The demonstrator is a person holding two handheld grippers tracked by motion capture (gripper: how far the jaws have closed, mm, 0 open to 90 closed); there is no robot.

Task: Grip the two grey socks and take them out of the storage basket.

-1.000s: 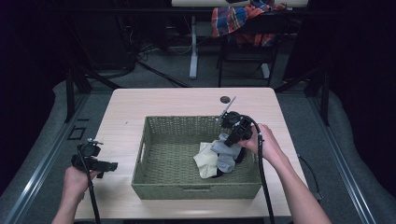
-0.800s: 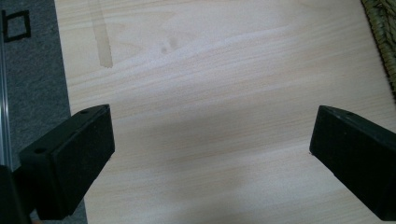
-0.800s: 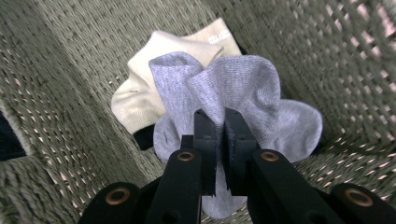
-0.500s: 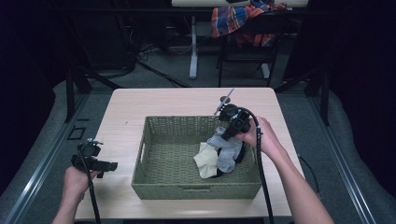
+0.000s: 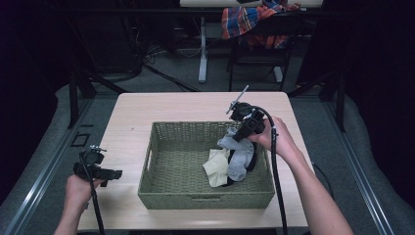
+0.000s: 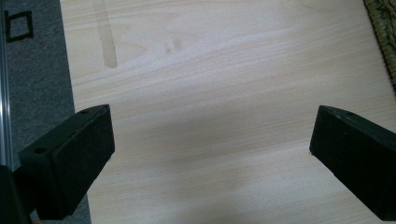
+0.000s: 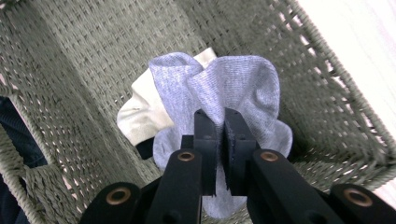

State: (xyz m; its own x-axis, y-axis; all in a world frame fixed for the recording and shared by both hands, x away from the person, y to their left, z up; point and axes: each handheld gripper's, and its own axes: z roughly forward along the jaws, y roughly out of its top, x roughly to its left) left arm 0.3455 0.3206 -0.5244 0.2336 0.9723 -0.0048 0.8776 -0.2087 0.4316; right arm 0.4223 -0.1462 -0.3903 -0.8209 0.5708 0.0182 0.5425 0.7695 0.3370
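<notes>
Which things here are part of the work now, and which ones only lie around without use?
In use:
- grey knitted sock, pinched in the right gripper
- green woven wicker basket
- cream sock and a dark garment inside the basket

Lying about:
- left gripper, open over the bare pale wooden table
- plaid cloth on a chair behind the table
</notes>
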